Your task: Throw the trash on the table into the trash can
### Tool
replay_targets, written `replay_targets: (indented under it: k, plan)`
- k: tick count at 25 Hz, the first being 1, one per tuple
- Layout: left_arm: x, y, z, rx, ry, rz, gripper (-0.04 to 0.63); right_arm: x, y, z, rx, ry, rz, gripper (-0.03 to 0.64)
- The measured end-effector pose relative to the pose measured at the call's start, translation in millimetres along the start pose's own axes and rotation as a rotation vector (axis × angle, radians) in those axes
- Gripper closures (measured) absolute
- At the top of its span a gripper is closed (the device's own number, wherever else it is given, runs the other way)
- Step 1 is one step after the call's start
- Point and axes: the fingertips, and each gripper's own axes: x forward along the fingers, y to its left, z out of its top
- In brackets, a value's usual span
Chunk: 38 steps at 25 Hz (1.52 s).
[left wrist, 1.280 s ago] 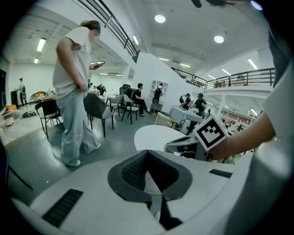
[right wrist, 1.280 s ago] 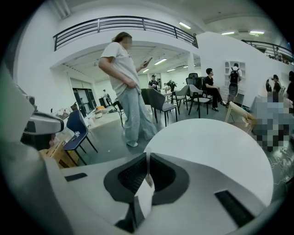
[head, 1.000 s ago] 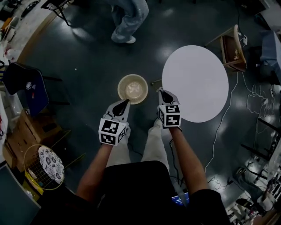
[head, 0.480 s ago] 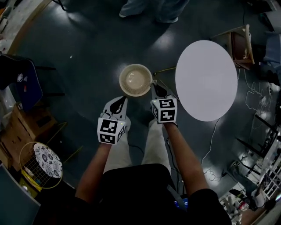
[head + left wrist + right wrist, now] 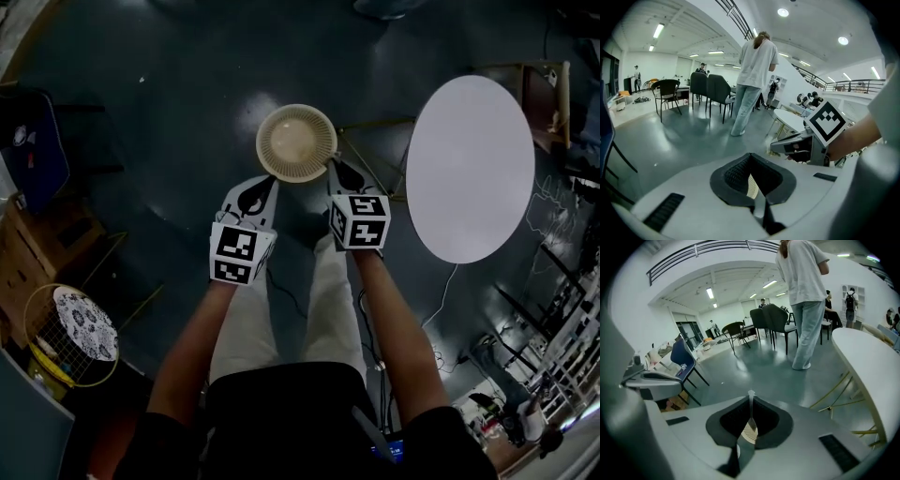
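left claw (image 5: 267,190): pressed shut, nothing I can see pinched
right claw (image 5: 336,172): same
risk: I clip the trash can (image 5: 296,142) rim, it tips

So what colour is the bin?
The bin is beige all over. You see it best in the head view.

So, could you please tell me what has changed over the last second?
The left tongs and right tongs carried the bin further up the head view, and its gap to the table widened. Both tongs stay clamped on the bin's rim, and the table stays bare.
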Motion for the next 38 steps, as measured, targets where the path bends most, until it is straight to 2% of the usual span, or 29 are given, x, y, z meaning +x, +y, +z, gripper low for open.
replay_targets:
  k: [5, 16, 21, 27, 38]
  plan:
    - [28.3, 37.3, -26.7, -0.072, -0.005, 0.029, 0.589, 41.9, 6.9, -30.7, -0.005, 0.033, 0.018, 0.592]
    - [85.4, 57.2, -107.1, -0.105, 0.04, 0.018, 0.589, 121.9, 0.8, -89.1, -0.003, 0.062, 0.035, 0.592]
    - [103.6, 77.9, -139.7, -0.119, 0.065, 0.049, 0.589, 153.7, -4.3, -112.2, -0.009, 0.072, 0.043, 0.592]
    - [121.3, 95.7, -158.7, -0.13, 0.069, 0.075, 0.589, 185.3, -13.3, -136.0, -0.049, 0.098, 0.038, 0.592]
    - [140.5, 118.0, -194.1, -0.133, 0.085, 0.071, 0.589, 242.5, -19.8, -170.7, -0.097, 0.146, 0.032, 0.591]
